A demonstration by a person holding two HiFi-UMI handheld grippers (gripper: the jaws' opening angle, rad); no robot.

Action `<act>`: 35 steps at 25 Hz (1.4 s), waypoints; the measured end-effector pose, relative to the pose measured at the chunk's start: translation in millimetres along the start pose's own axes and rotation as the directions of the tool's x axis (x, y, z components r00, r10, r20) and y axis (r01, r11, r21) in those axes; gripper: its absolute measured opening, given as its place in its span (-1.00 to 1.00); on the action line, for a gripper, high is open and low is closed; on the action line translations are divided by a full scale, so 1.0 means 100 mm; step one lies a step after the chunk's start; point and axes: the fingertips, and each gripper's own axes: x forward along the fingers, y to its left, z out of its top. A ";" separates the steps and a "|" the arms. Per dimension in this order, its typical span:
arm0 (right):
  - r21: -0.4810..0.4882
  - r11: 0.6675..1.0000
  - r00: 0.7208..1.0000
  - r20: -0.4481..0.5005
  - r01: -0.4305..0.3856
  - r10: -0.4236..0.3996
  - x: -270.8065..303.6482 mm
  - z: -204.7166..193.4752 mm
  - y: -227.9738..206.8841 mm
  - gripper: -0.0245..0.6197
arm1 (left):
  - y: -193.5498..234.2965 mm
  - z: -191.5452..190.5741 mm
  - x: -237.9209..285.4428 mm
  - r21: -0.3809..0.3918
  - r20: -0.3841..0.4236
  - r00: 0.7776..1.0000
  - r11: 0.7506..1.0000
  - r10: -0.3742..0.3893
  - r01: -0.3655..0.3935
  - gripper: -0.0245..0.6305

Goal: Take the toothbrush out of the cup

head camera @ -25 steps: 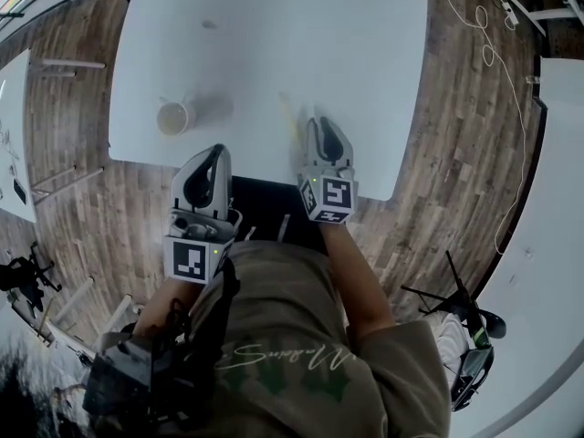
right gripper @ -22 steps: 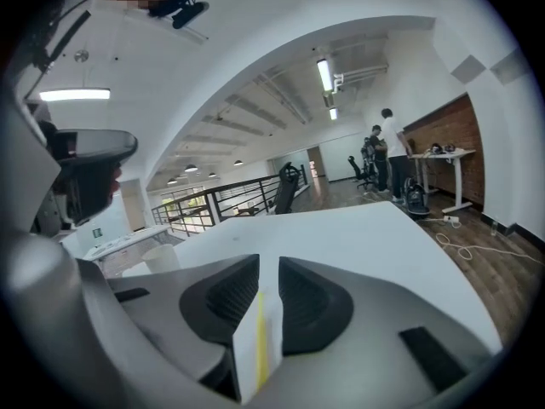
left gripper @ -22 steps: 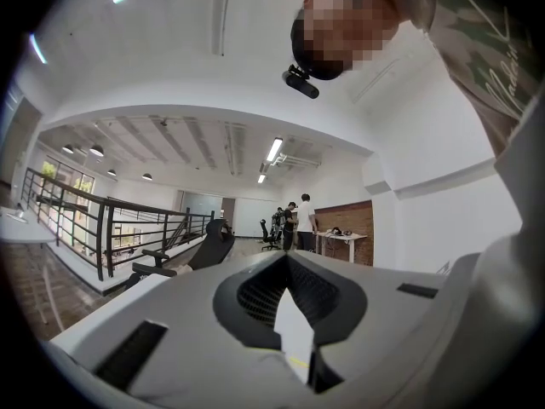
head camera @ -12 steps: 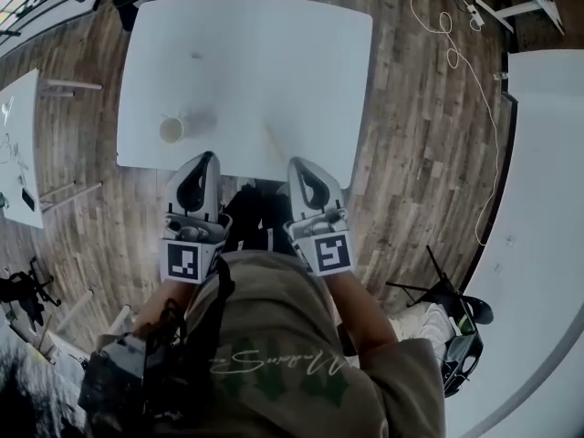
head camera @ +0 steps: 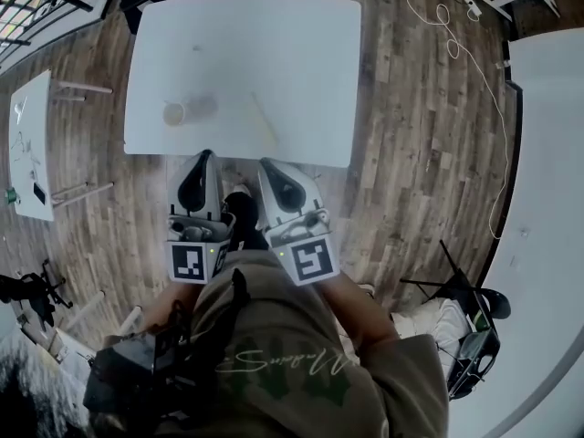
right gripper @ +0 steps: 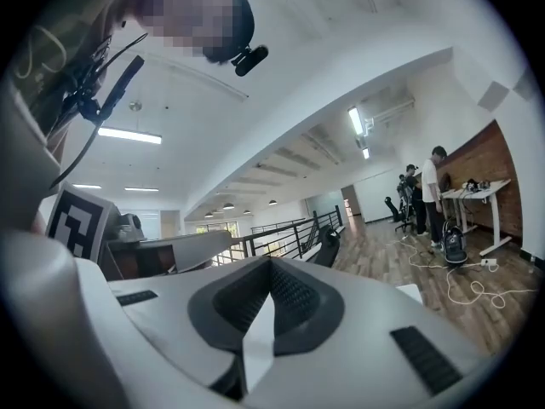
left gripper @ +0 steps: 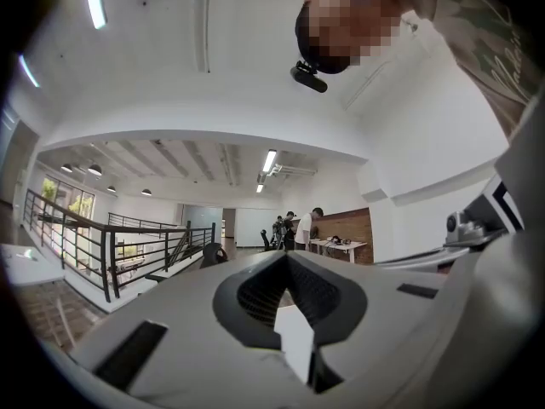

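The wooden plank floor point(head camera: 420, 153) fills most of the head view, and a white rectangular surface point(head camera: 274, 44) stands on it ahead of the person. The person's olive shirt point(head camera: 274, 354) takes up the lower part of that view. Both tools are held close in front of the body, side by side over the floor just short of the surface's near edge. The left tongs point(head camera: 204, 155) are pressed together with nothing between them, and their own view shows the tips meeting against the far room. The right tongs point(head camera: 264, 163) are likewise pressed together and empty. The cup point(head camera: 173, 113) sits toward the left of the surface, near its front edge; whether it stands or lies on its side is too small to tell. The toothbrush point(head camera: 262, 124), a thin pale stick, lies flat on the surface to the right of the cup, clear of it and outside it.
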 end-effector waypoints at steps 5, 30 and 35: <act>0.008 0.999 0.999 0.007 0.048 -0.048 -0.24 -0.05 0.38 -0.94 | 0.05 -0.05 -0.38 -0.012 0.006 0.999 0.999 -0.044 0.044 -0.89; -0.067 0.985 0.980 0.136 0.157 -0.147 -1.30 -0.30 3.90 -0.95 | 1.30 0.49 -3.98 -0.057 0.152 0.988 0.998 -0.020 0.029 -0.89; -0.085 0.986 0.982 0.136 0.146 -0.133 -1.44 -0.24 4.02 -0.95 | 1.16 0.59 -4.14 -0.057 0.155 0.988 0.998 -0.017 0.026 -0.89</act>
